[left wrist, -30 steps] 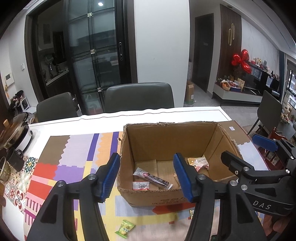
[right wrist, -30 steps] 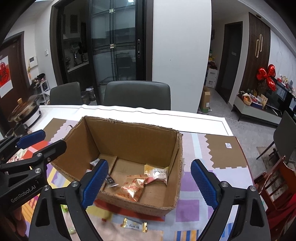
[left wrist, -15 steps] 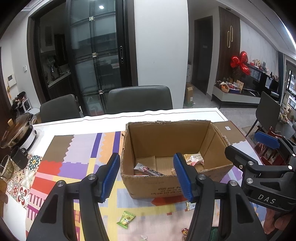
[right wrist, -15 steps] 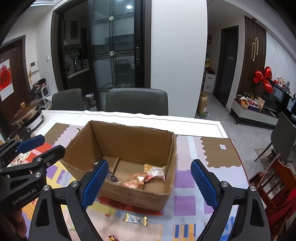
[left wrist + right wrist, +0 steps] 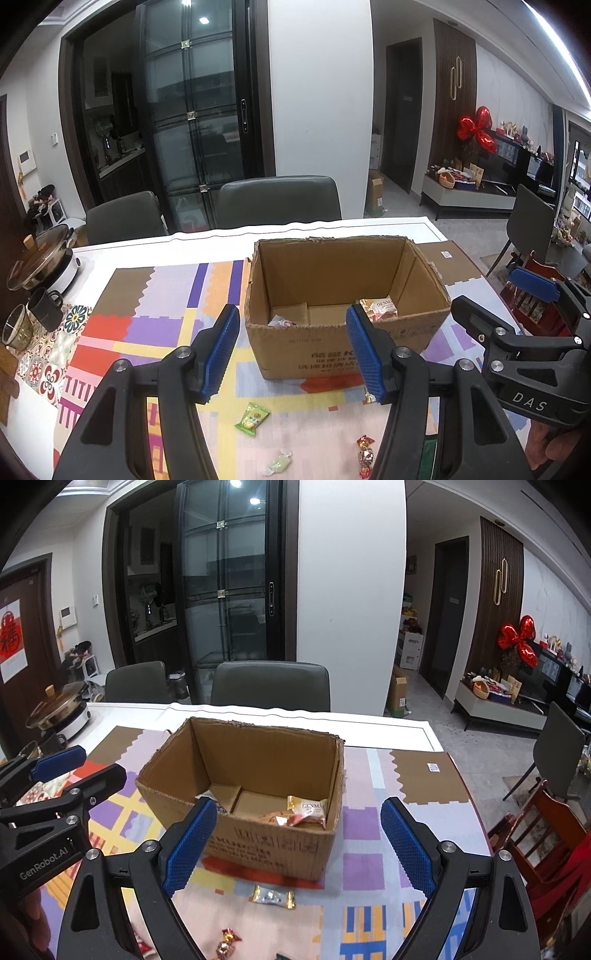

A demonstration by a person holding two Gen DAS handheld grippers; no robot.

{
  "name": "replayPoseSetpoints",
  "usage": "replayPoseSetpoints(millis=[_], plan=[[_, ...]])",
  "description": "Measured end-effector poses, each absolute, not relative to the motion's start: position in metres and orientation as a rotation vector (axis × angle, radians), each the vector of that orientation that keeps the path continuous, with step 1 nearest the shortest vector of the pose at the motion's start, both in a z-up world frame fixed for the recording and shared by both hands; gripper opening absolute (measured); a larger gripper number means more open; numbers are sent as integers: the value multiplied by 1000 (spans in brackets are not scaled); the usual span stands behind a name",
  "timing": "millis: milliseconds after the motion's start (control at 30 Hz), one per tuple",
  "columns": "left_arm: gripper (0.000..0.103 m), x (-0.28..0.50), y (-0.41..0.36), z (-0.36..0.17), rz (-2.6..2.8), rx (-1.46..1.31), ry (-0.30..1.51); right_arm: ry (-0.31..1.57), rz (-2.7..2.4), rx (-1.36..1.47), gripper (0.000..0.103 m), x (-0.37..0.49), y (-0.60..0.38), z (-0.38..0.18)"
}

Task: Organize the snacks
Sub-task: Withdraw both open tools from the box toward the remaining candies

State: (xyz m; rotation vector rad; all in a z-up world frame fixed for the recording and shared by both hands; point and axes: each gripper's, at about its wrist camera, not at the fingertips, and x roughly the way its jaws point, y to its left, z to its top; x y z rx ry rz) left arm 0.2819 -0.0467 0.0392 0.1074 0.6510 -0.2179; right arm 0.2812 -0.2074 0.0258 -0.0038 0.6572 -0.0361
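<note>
Open-topped cardboard box (image 5: 343, 332) at mid-table, on a patchwork mat (image 5: 147, 325) of purple, red and yellow blocks. Inside, against the right wall: a gold-and-white wrapped snack (image 5: 308, 808) (print partly legible, "DENMA"), an orange packet (image 5: 275, 819) touching it, and a pale wrapper (image 5: 281, 321) toward the left of the floor, mostly hidden by the near wall.

Loose on the mat in front of the box: green packet (image 5: 252, 419), pale green twist-wrapped candy (image 5: 277, 463), red-and-gold foil candy (image 5: 365, 454), gold-ended bar (image 5: 272, 896) just below the box's near face.

Left gripper (image 5: 291, 354) held above the mat short of the box, jaws parted about halfway, blue pads bare, nothing between them. Right gripper (image 5: 299, 845) alongside, jaws spread wide (noticeably wider than the left), likewise holding nothing; box front framed in the gap but untouched.

At the table's left edge: lidded electric pot (image 5: 40, 264), dark mug (image 5: 44, 308), glass cup (image 5: 14, 330). Two grey chairs (image 5: 277, 201) behind the far edge. Red foil bow balloon (image 5: 476, 129) deep in the room.
</note>
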Motion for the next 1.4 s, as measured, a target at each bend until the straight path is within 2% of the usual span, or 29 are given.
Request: replayPoseSetpoints(millis=[900,1400], plan=[[59,225,-29,28,-214,104,663,661,-28,-32,91,223,-195,20],[66,203,-27,16,-202,117,684,690,-29,-27,91,200,-190,4]])
